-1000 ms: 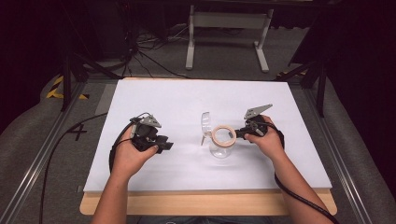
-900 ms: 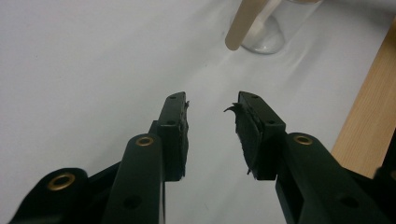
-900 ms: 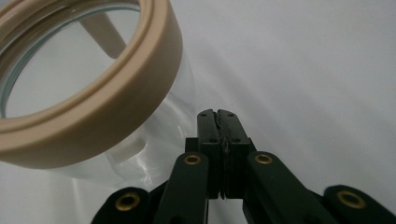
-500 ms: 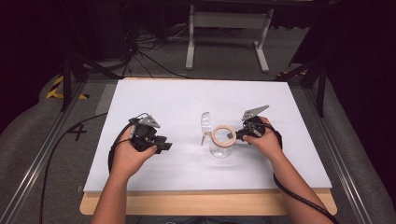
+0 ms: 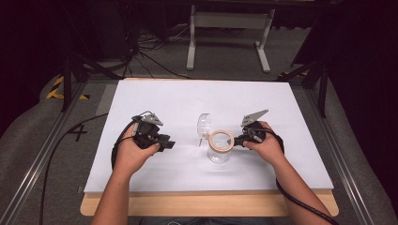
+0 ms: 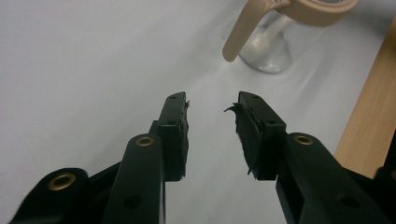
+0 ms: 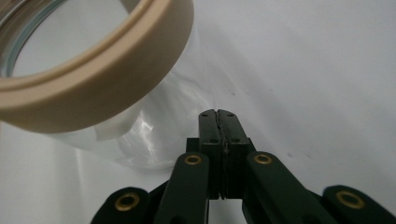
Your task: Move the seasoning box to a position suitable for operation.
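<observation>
Near the middle of the white table [image 5: 281, 103] stands a clear glass jar [image 5: 219, 152] with a tan ring [image 5: 221, 140] around its open mouth and a clear lid [image 5: 203, 125] tipped up behind it on the left side. From above, the right gripper [image 5: 238, 140] lies just beside the jar's right side, and the left gripper [image 5: 170, 144] sits well apart on the jar's left, with bare white surface between them. The right gripper view adds what the high view cannot: its jaws are pressed together on nothing, tips close to the glass wall below the ring. The left gripper view shows its jaws spread apart, torn black pads [image 6: 243, 126] facing each other, and a tan tab [image 6: 239, 35] hanging from the ring. Open room stretches toward the far edge; the wooden front edge [image 5: 211, 204] runs close behind both hands.
</observation>
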